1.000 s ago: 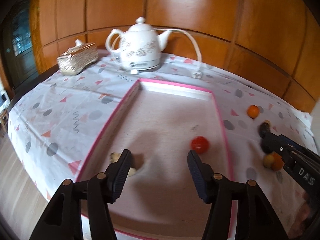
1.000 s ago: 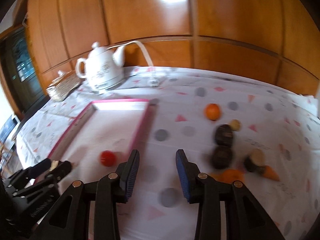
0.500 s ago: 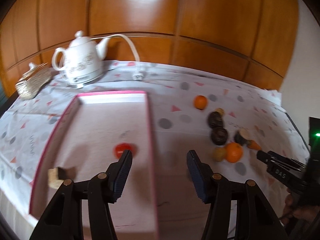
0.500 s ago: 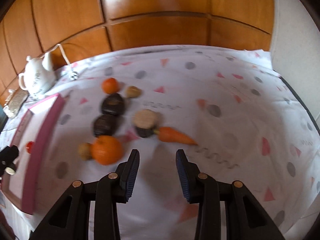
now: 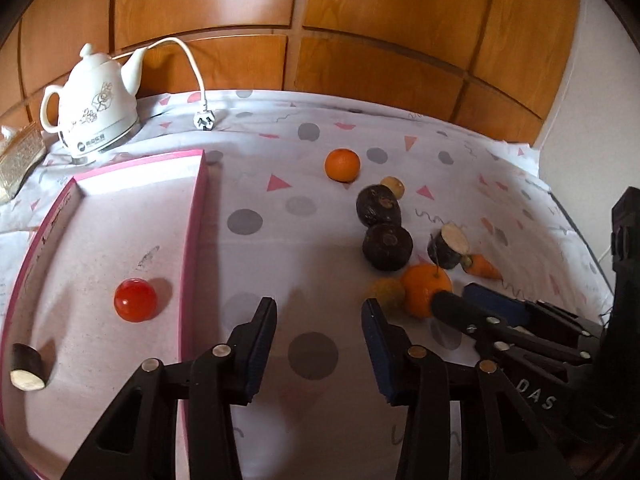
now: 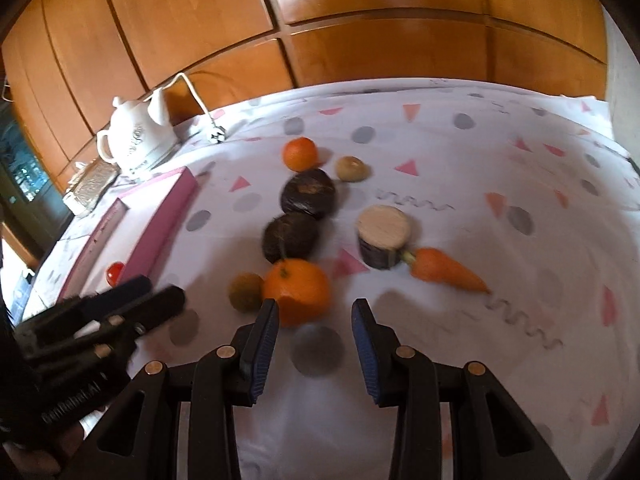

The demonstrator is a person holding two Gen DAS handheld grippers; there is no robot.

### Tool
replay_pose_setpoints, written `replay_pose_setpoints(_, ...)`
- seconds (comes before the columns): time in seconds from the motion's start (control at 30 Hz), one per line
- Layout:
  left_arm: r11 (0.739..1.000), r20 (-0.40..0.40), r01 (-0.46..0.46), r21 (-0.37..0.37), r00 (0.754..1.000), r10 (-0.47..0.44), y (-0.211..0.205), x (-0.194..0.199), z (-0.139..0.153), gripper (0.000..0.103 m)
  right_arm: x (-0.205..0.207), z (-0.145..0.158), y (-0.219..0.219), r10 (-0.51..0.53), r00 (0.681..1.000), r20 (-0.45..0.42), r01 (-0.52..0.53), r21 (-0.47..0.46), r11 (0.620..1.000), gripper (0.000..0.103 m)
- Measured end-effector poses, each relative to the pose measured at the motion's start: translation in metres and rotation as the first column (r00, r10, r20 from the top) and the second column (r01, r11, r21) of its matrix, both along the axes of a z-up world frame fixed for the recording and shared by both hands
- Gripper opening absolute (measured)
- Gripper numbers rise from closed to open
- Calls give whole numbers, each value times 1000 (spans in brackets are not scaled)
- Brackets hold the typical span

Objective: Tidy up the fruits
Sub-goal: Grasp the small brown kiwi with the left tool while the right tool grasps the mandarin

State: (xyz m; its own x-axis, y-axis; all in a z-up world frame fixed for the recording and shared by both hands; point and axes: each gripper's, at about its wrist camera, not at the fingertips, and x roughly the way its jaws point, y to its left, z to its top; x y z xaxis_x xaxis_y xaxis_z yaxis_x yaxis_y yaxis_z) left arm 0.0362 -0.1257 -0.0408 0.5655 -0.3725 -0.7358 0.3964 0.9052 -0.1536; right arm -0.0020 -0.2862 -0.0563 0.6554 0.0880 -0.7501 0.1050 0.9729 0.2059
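Note:
A pink-rimmed tray [image 5: 198, 216] holds a red tomato [image 5: 135, 300] and a cut dark piece [image 5: 26, 366]. Loose on the cloth to its right lie two oranges [image 5: 342, 165] [image 6: 298, 290], two dark round fruits [image 6: 308, 196] [image 6: 290, 236], a cut stump [image 6: 382, 236], a carrot [image 6: 444, 270] and two small brownish fruits [image 6: 352, 168] [image 6: 245, 292]. My left gripper [image 5: 319, 312] hovers over bare cloth beside the tray, its jaws closing with nothing between them. My right gripper [image 6: 315, 312] is open and empty, its left finger just short of the near orange.
A white teapot [image 5: 94, 108] with a cord and plug [image 5: 203, 120] stands at the back left, beside a gold woven box [image 5: 18, 160]. Wooden panels close the far side. The table edge runs along the right, by a white wall.
My left gripper has swung from over the tray to the cloth right of it, and its jaws have narrowed. My right gripper has drawn down close to the near orange.

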Motion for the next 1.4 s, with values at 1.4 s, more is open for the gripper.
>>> replay_pose_setpoints(1.4,995,-51,40,-90,998,-45,-30,13,-17,51,-2,-2,-1,7,999,-41,-15,-186,983,37)
